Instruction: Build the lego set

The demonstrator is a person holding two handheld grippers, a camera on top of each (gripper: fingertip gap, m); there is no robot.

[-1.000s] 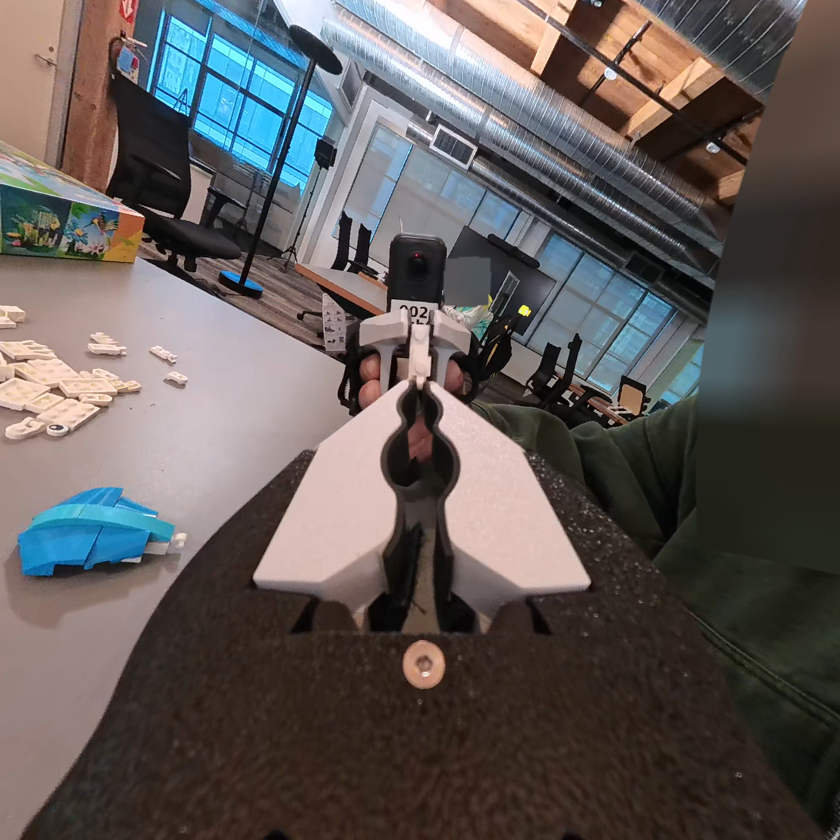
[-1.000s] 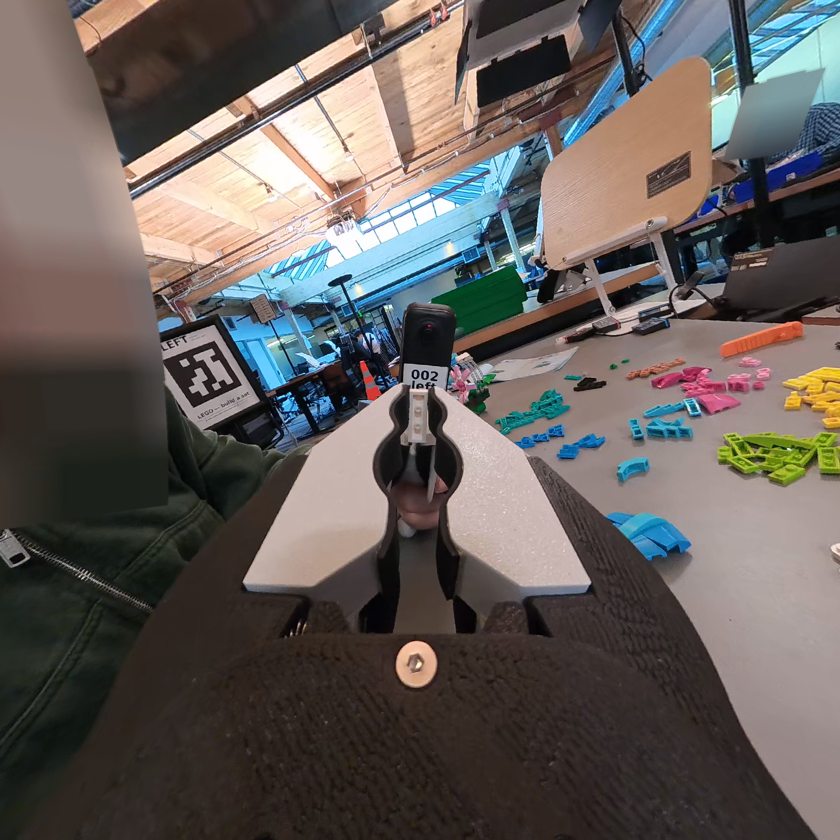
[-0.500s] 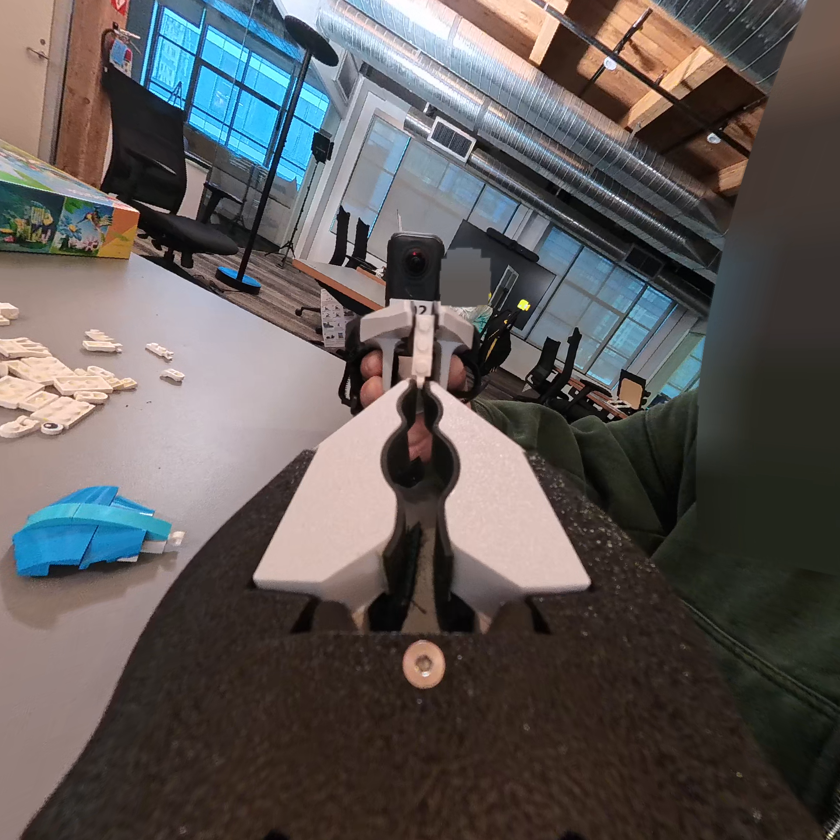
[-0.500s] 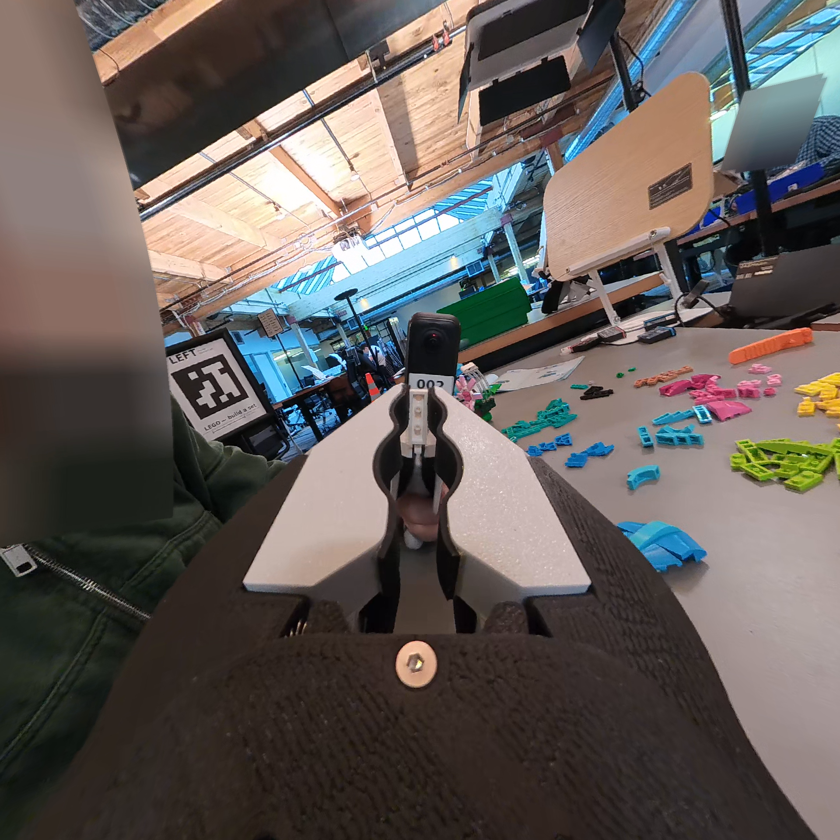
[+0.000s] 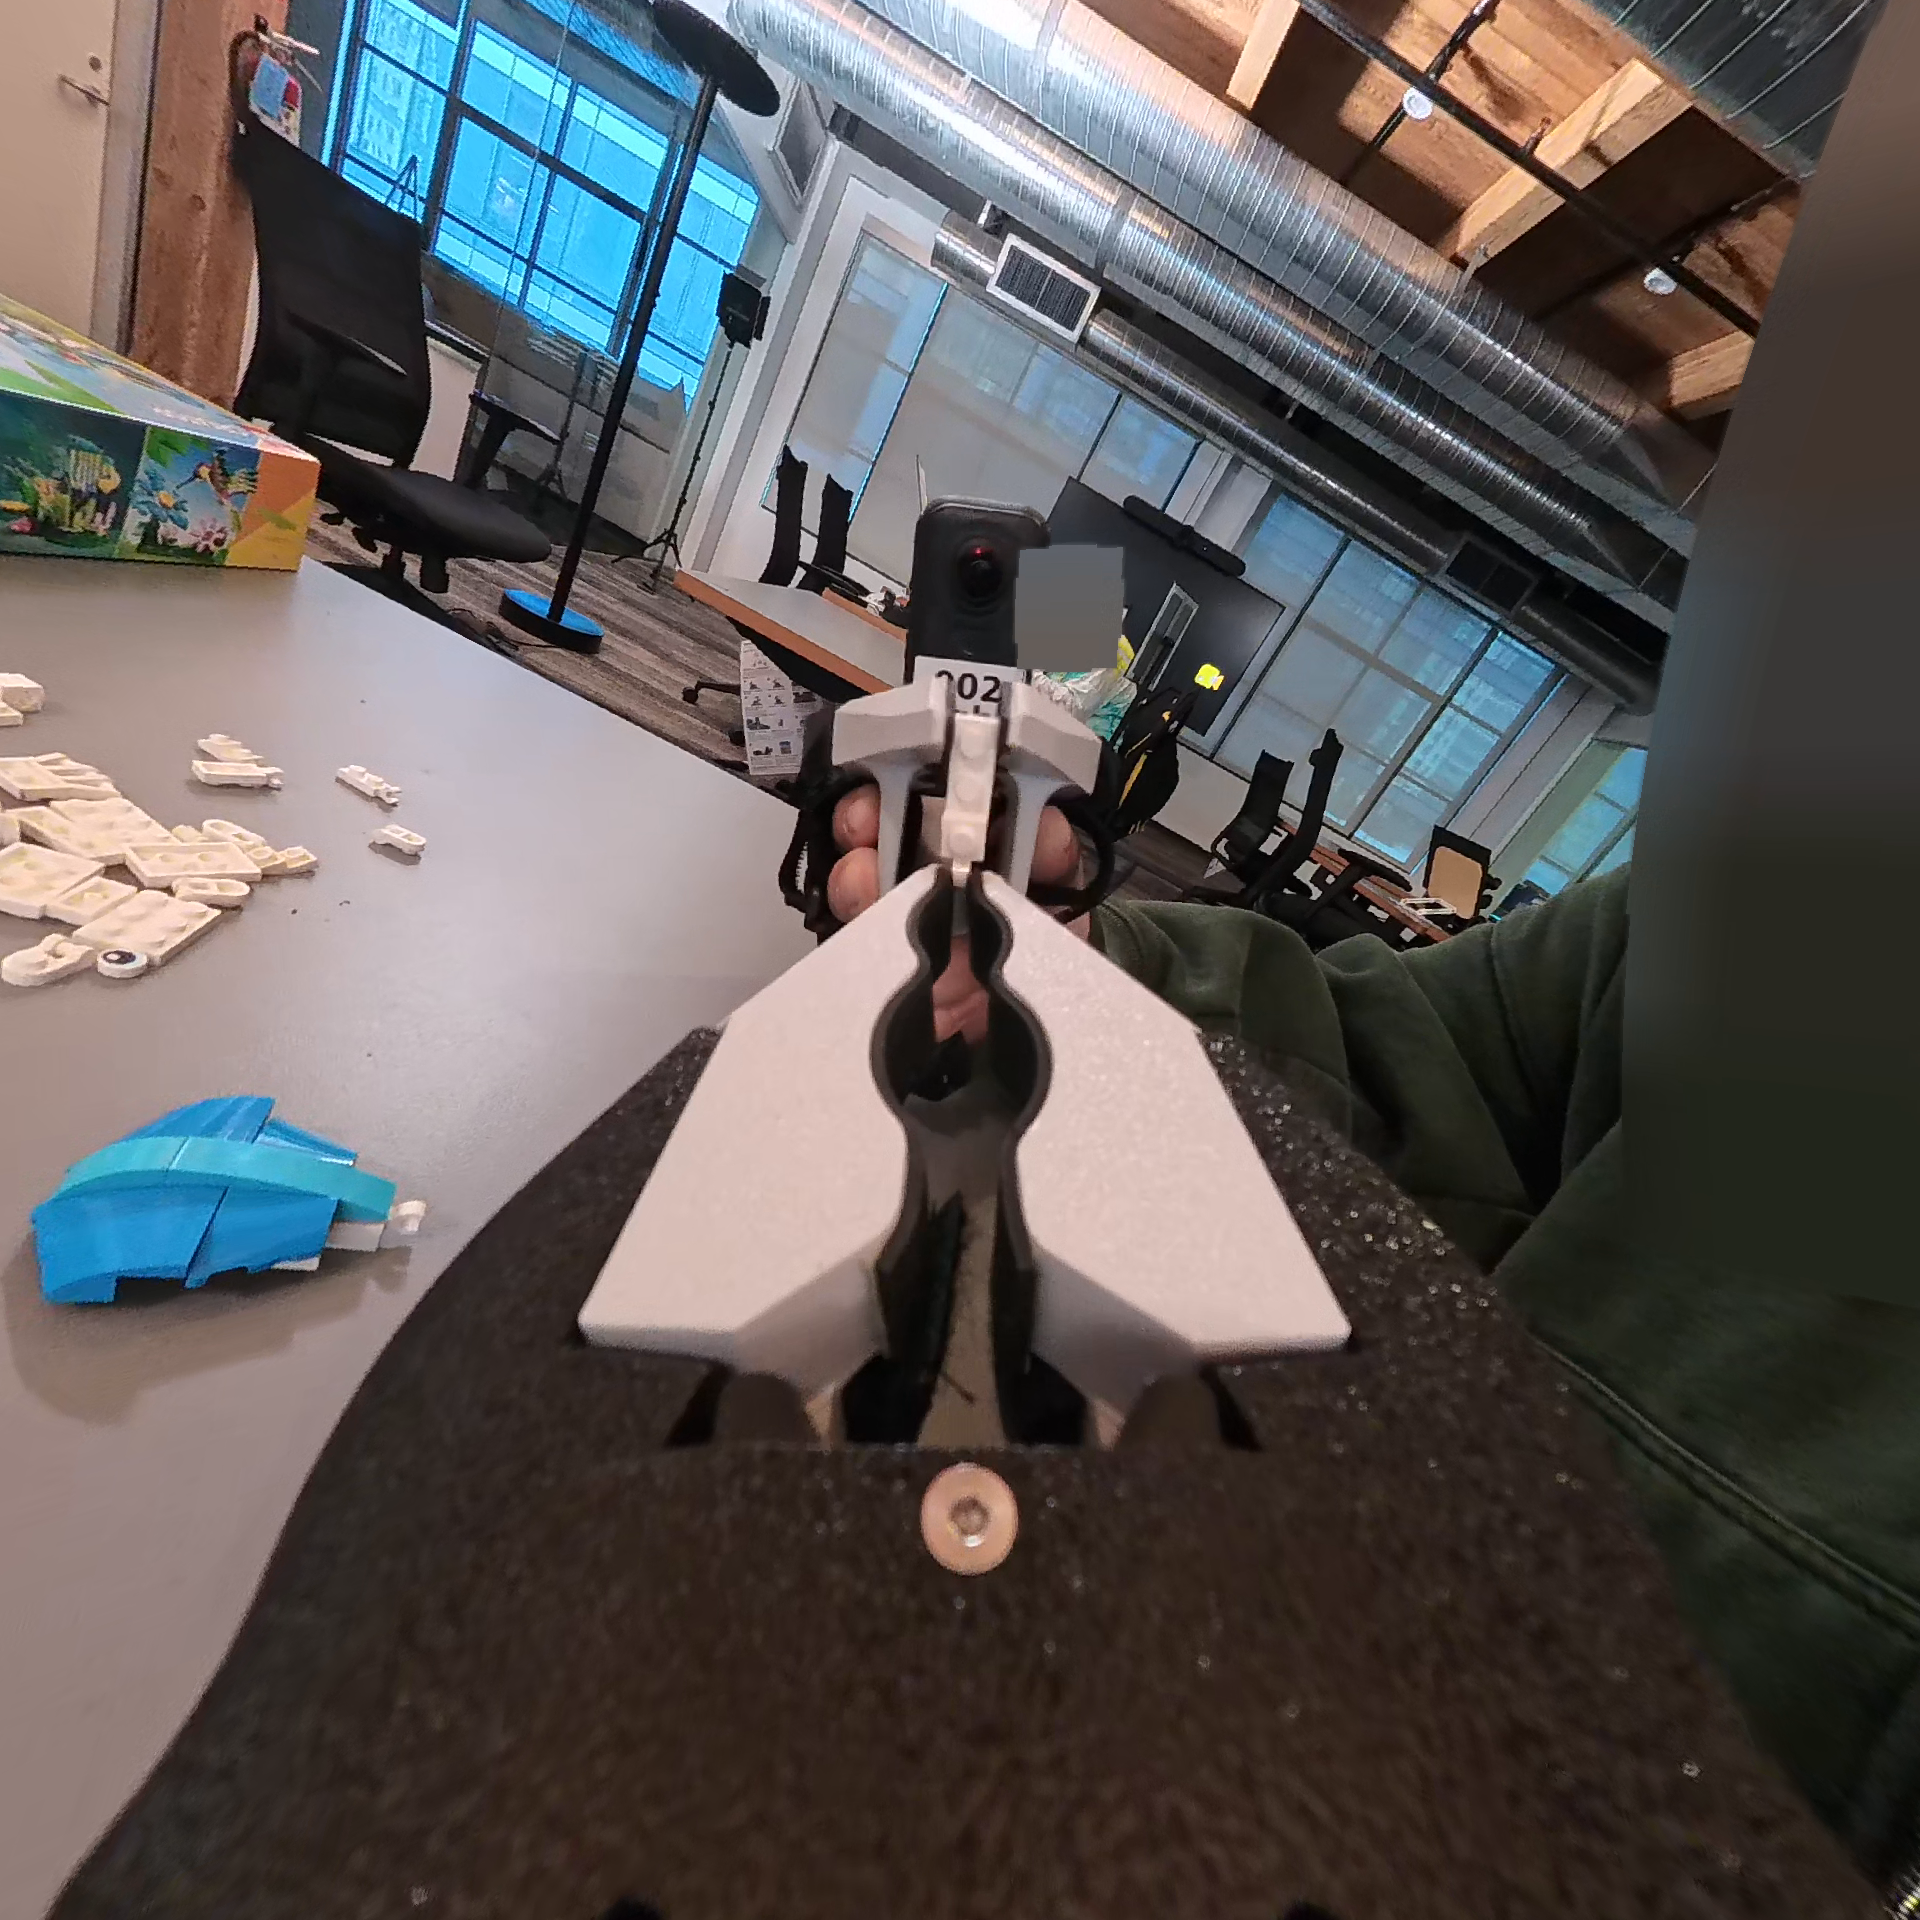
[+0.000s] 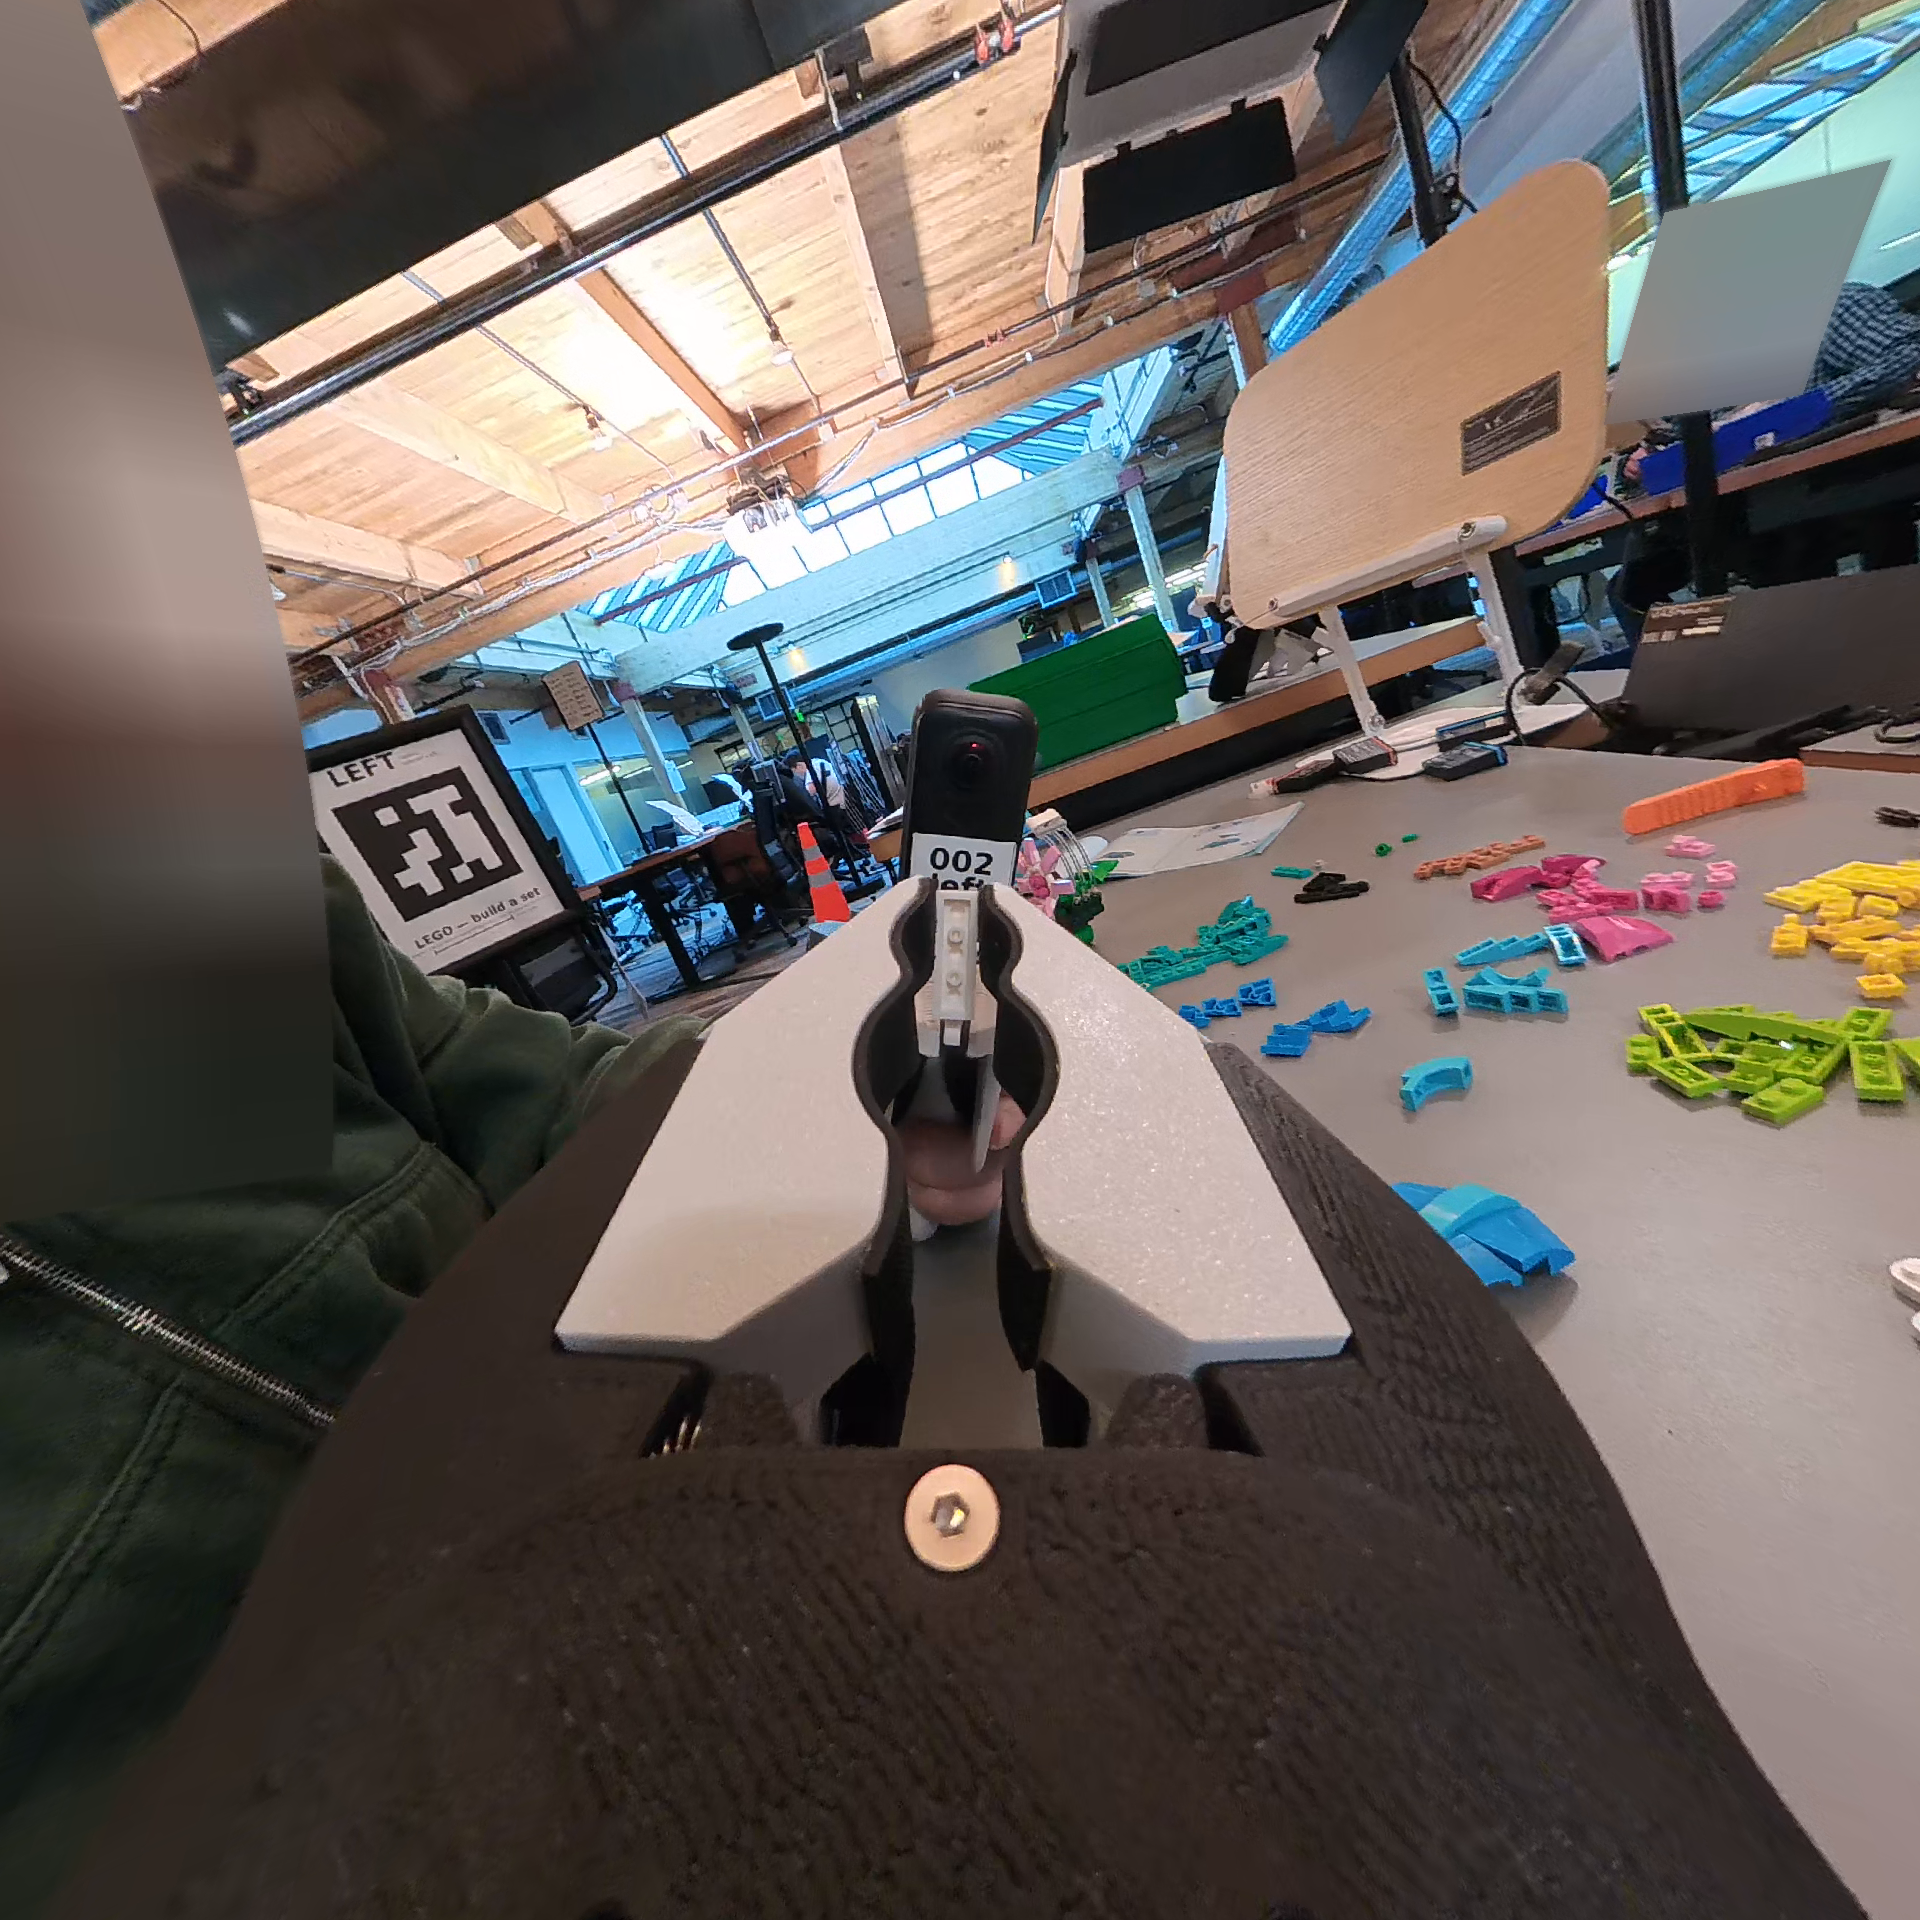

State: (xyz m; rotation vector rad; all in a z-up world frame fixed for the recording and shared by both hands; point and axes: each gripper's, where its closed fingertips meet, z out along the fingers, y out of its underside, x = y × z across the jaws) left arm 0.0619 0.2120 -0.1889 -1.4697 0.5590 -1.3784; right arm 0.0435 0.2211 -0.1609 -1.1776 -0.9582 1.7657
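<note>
The two grippers face each other tip to tip above the grey table (image 5: 468,935). My right gripper (image 6: 956,909) is shut on a narrow white studded plate (image 6: 954,966), which stands upright between its pads. The left wrist view shows the same plate (image 5: 968,790) in the right gripper (image 5: 966,748). My left gripper (image 5: 961,881) is shut, and its tips pinch a thin white tab (image 5: 961,899) at the plate's lower end. In the right wrist view the left gripper's camera (image 6: 971,769) shows just beyond my fingertips. A hand (image 5: 857,842) holds the right gripper.
A blue brick build (image 5: 208,1195) lies on the table at the left and also shows in the right wrist view (image 6: 1486,1231). White pieces (image 5: 104,852) and a colourful box (image 5: 135,478) lie farther left. Green (image 6: 1787,1060), pink (image 6: 1579,894), yellow (image 6: 1860,914) and teal (image 6: 1205,945) piles lie to the right. My left and right fingertips are right by each other.
Both grippers stay shut, tip to tip, on the white plate. The pair has shifted only slightly and the background has drifted a little in both views.
</note>
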